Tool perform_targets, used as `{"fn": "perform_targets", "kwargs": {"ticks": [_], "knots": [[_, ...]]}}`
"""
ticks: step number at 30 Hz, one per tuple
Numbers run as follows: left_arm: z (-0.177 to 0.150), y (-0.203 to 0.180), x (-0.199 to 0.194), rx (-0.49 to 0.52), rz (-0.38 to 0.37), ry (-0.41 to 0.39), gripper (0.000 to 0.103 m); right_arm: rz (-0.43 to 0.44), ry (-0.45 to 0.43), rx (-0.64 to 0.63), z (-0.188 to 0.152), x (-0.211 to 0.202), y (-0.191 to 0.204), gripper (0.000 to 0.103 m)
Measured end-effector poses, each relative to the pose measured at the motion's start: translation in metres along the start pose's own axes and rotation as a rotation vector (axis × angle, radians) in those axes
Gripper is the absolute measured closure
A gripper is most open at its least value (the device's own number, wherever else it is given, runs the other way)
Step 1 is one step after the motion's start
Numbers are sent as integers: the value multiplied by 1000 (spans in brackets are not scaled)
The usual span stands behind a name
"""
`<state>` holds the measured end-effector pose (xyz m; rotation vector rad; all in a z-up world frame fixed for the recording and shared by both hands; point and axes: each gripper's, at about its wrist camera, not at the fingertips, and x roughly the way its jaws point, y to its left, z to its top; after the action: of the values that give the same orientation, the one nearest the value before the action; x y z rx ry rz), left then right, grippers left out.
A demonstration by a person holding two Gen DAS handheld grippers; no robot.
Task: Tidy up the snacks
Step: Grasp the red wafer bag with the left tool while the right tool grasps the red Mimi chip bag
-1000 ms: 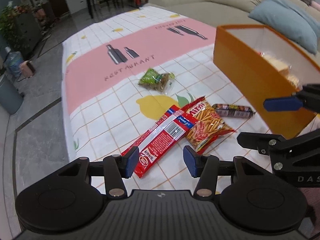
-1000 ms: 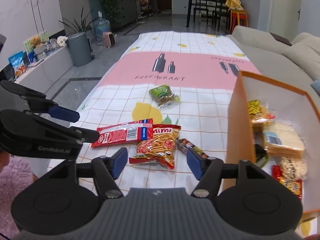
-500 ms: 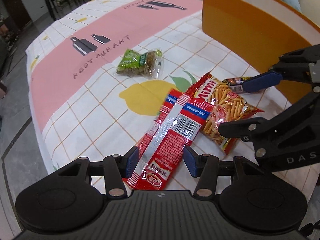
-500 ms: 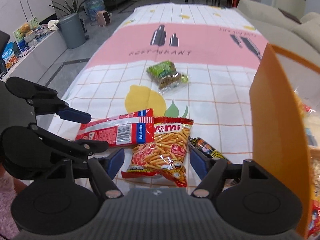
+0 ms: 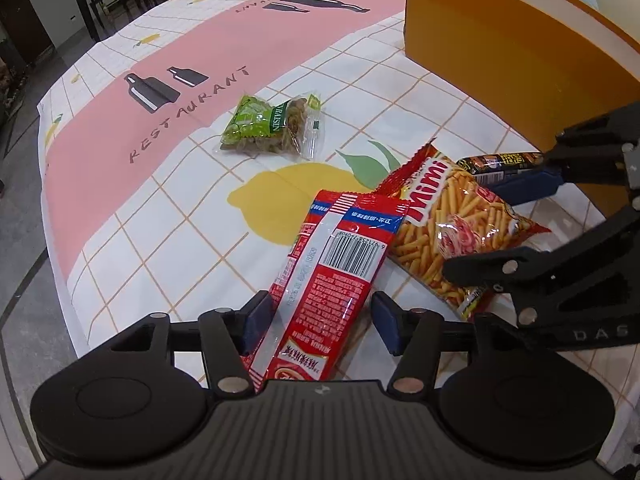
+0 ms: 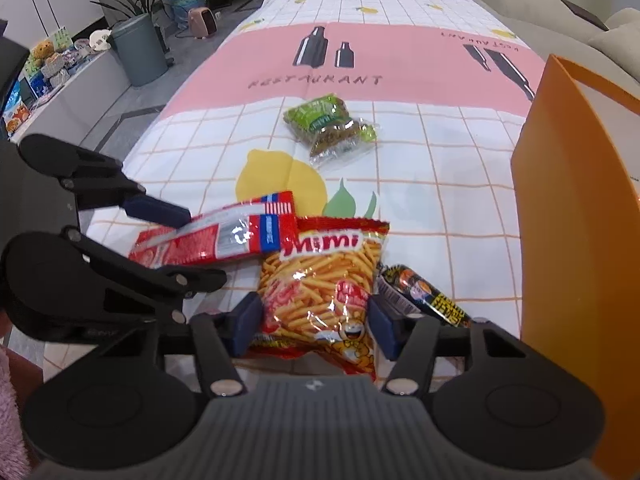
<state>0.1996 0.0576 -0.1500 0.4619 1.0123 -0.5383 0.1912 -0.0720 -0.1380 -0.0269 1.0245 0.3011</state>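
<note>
While both tools sit low over the snacks, we read the scene from its largest part down. A bench [image 5: 120, 184] under a checked and pink cloth carries everything. At its right stands the orange box [image 6: 568, 216], our presumed destination; its inside is cut off in both views, so we cannot say what it holds.

The left hand-held gripper [image 5: 318, 320] straddles the near end of the long red wafer pack [image 5: 332, 264]. Its jaws have just been opening and stand released, a gap showing on the right side; whether the left pad brushes the film we cannot tell. The right hand-held gripper [image 6: 314, 324] frames the Mimi stick-snack bag [image 6: 320, 292]. Its jaws have just been closing, and the pads appear to lie against the bag's edges, though how firmly they press is hard to judge.

We judge both packs light, soft and slippery, with brittle contents. A hold across the sealed edge or the flat middle should spare the sticks from crushing; the long pack will likely droop if taken by one end.

Beside the bag lies a dark sausage stick [image 6: 424, 292], its near end hidden behind the right finger. Well apart, farther up the cloth, rests the green raisin packet [image 5: 272, 128].
</note>
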Motion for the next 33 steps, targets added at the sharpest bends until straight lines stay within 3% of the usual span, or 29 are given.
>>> {"fn": "perform_targets", "kwargs": {"ticks": [9, 16, 24, 29, 33], "knots": [[1, -1, 2, -54, 15, 8, 35, 13, 9, 1, -4, -4, -1, 59], [1, -9, 0, -135, 65, 38, 48, 17, 23, 32, -7, -10, -4, 66], [-5, -27, -9, -321, 131, 97, 59, 10, 38, 47, -23, -23, -3, 67], [-16, -39, -26, -433, 107, 91, 82, 5, 43, 55, -35, -36, -4, 69], [-23, -44, -42, -510, 100, 84, 93, 3, 34, 58, -43, -50, -6, 69]]}}
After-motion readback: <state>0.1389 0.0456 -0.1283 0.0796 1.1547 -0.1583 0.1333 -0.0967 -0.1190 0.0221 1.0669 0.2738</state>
